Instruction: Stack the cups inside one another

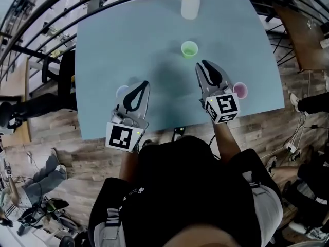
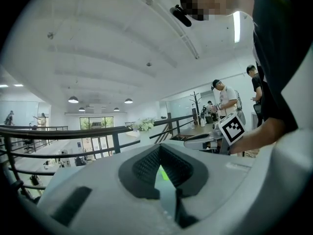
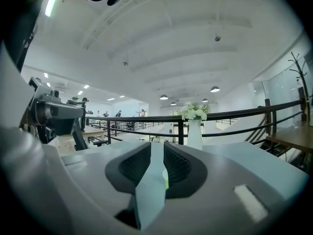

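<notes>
Tabletop (image 1: 144, 40): green cup (image 1: 189, 49), apparently empty

Head view: blue cup (image 1: 121, 90) mostly hidden behind left gripper (image 1: 145, 83); pink cup (image 1: 241, 90) partly behind right gripper (image 1: 202, 64); vase (image 1: 190, 4) top cut off.

R tongs (image 3: 157, 144) slightly apart, empty; green cup (image 3: 166, 182) thru gap; flower vase (image 3: 194, 133) beyond.
</notes>
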Motion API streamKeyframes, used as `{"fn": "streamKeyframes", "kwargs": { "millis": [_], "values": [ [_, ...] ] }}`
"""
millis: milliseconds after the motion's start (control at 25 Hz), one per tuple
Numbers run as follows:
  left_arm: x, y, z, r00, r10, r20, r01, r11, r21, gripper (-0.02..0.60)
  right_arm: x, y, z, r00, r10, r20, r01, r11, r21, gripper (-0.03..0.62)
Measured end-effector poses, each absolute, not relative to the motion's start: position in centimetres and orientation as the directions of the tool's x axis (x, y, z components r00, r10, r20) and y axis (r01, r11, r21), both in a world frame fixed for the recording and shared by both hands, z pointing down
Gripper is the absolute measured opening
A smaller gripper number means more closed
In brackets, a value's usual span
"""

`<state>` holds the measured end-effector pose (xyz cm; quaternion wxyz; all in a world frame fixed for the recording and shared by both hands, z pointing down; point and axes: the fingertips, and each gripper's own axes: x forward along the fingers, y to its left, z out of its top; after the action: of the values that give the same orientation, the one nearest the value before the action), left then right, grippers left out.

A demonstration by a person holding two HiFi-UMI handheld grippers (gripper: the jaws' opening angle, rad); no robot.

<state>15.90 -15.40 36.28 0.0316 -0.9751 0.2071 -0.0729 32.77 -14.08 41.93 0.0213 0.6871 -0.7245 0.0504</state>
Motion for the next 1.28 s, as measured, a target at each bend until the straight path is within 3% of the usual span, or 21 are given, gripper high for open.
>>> {"fn": "streamKeyframes", "kwargs": {
  "millis": [720,1280],
  "values": [
    [13.6,-18.3,36.9,0.824,-0.54,0.17,-0.534,-0.841,-0.085,-0.009,35.8,-21.1,50.3,-0.033,-0.955,0.295,-0.999,0.035,0.002,0.264],
    [9.8,-20.0,37.0,0.748,-0.641,0.171,-0.636,-0.767,-0.09,-0.009,36.8,-24.8,55.3,-0.029,-0.915,0.402,-0.998,0.046,0.031,0.344]
  ]
}}
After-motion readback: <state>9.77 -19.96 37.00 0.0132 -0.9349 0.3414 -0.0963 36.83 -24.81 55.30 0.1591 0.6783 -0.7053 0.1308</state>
